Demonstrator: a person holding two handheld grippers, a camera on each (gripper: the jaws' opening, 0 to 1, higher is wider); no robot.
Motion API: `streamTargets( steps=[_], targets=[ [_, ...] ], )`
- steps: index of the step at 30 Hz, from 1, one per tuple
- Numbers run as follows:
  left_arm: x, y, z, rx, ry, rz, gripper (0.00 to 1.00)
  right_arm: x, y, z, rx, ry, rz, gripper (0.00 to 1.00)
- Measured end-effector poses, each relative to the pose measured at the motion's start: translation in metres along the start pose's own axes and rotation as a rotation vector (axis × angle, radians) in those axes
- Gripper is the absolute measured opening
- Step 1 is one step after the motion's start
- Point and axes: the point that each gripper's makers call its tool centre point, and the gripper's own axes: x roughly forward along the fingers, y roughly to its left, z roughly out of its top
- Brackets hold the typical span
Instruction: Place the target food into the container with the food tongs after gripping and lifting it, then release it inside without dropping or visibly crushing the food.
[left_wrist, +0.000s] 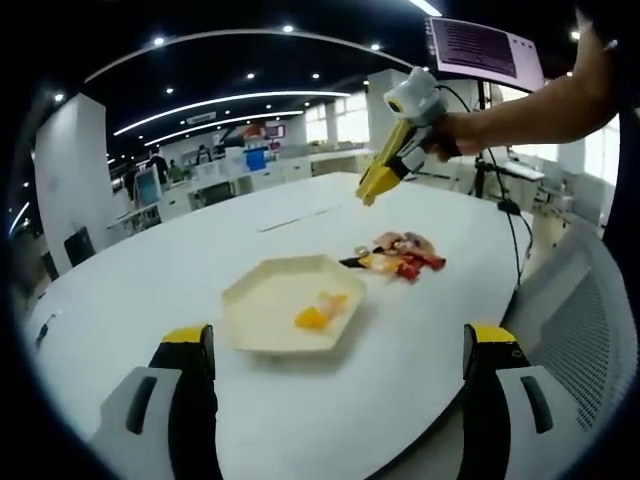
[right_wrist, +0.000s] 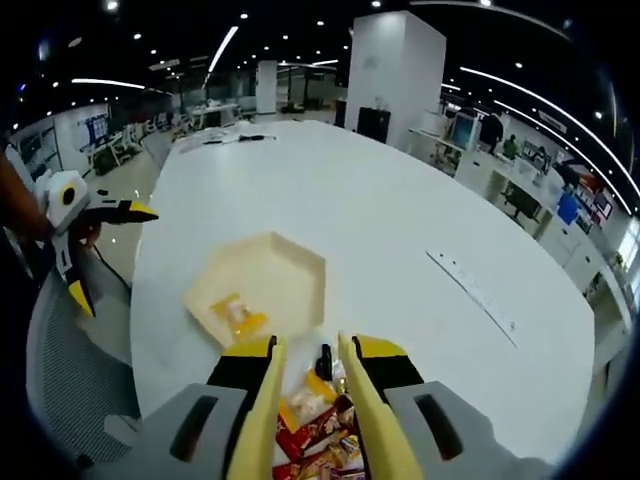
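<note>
The right gripper (right_wrist: 305, 375), its tongs gaping with nothing between them, hovered over the snack packets (right_wrist: 318, 430) by the white table's (right_wrist: 400, 220) edge, lined up for a pick. The hexagonal container (right_wrist: 280, 275), one orange packet (right_wrist: 240, 315) inside, sat nearby. The left gripper (left_wrist: 340, 350) waited unclenched.

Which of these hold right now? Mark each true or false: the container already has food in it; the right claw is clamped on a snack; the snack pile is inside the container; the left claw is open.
1. The hexagonal container already holds an orange food piece. True.
2. The right claw is clamped on a snack. False: its tongs hover above the snack pile, nothing between them.
3. The snack pile lies inside the container. False: it lies on the white table, beside the container.
4. The left claw is open. True.
</note>
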Motion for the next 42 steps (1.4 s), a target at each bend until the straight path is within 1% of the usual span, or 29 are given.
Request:
streamTargets(
  steps=[3,9,11,13,16,24,32,35,36,39,42],
  targets=[
    [0.0,0.001,0.0,0.002,0.001,0.005,0.99,0.001,0.0,-0.004,-0.013,0.008,0.0,0.29],
    [0.0,0.002,-0.001,0.004,0.002,0.012,0.99,-0.002,-0.003,-0.01,-0.003,0.002,-0.006,0.29],
    [0.0,0.001,-0.001,0.007,0.004,0.008,0.99,-0.004,-0.005,-0.015,-0.001,0.014,-0.013,0.29],
    [0.0,0.0,0.0,0.008,0.0,0.005,0.99,-0.006,-0.008,-0.019,0.012,0.012,-0.022,0.29],
    [0.0,0.002,0.0,0.004,0.001,0.011,0.99,-0.009,-0.01,-0.021,0.025,0.01,-0.036,0.29],
    [0.0,0.002,-0.001,0.002,0.003,0.011,0.99,-0.009,-0.012,-0.025,0.033,0.01,-0.038,0.29],
    [0.0,0.004,-0.001,-0.002,0.002,0.02,0.99,0.0,-0.008,-0.039,0.06,0.027,-0.029,0.29],
    [0.0,0.003,-0.001,-0.002,0.005,0.02,0.99,0.004,-0.011,-0.048,0.063,0.037,-0.058,0.29],
    [0.001,0.003,-0.001,-0.001,0.007,0.021,0.99,0.006,-0.012,-0.054,0.08,0.043,-0.063,0.29],
    [0.001,0.003,-0.002,0.001,0.009,0.018,0.99,0.011,-0.011,-0.061,0.107,0.048,-0.059,0.29],
    [0.001,0.003,-0.003,0.002,0.012,0.017,0.99,0.013,-0.008,-0.064,0.113,0.053,-0.06,0.29]
  ],
)
